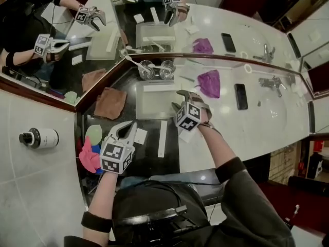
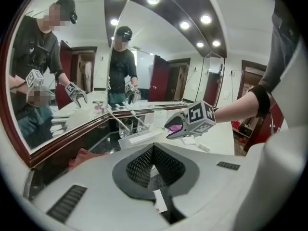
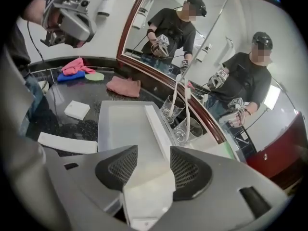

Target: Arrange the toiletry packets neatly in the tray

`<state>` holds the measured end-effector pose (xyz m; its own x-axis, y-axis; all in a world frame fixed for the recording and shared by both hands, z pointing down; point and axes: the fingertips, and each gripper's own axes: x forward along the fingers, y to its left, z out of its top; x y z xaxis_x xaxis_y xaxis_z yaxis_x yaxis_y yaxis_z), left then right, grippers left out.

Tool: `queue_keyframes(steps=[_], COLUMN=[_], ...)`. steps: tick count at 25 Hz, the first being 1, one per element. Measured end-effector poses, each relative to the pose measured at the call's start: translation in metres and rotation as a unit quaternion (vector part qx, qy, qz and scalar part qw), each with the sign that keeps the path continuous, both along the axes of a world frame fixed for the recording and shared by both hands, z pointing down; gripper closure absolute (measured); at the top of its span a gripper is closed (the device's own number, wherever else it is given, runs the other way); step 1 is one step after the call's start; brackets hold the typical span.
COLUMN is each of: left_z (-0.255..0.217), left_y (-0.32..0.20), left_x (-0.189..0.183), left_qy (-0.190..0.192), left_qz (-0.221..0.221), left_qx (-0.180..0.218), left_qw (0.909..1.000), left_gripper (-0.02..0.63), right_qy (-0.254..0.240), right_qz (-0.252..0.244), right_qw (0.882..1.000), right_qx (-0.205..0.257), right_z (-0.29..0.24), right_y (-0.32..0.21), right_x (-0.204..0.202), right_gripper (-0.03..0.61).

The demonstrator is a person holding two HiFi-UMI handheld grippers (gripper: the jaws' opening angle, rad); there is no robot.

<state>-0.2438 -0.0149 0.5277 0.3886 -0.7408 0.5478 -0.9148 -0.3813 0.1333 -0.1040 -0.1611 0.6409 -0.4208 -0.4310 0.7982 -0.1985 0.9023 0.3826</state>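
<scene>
Holding my right fingers (image 3: 120, 170) half parted over tray (image 3: 115, 124), white packet (image 3: 147, 194) loose between them; may drop askew onto long packet (image 3: 156, 126) just ahead. Meanwhile my left fingers (image 2: 139, 170) pressed together, nothing held.

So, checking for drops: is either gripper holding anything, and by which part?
Nothing looks gripped. The left gripper is shut and empty; the right gripper has its jaws apart, a white packet lying loose between them above the tray.
</scene>
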Motion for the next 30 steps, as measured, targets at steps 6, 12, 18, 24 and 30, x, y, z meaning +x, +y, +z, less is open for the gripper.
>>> queue_keyframes(steps=[6,12,18,24,30], left_z=[0.008,0.016,0.024,0.03,0.036], left_y=[-0.005,-0.009,-0.013,-0.017,-0.015], left_x=[-0.005,-0.013,-0.019,-0.021,-0.019], left_qy=[0.011,0.013,0.014,0.025,0.025], left_qz=[-0.01,-0.025,-0.038,-0.045,-0.045], left_qx=[-0.003,-0.013,-0.026,-0.036,-0.042], left_qw=[0.9999,0.9995,0.9988,0.998,0.9978], left_gripper=[0.614,0.614,0.614,0.614,0.614], right_qy=[0.04,0.07,0.088,0.094,0.105], right_qz=[-0.043,-0.078,-0.115,-0.134,-0.145], right_qw=[0.998,0.994,0.989,0.986,0.982], right_qx=[0.017,0.002,-0.03,-0.038,-0.067], right_z=[0.013,0.038,0.058,0.059,0.063], right_y=[-0.029,-0.046,-0.048,-0.052,-0.045], right_x=[-0.016,-0.023,-0.029,-0.031,-0.03], right_gripper=[0.331,0.333,0.344,0.381,0.431])
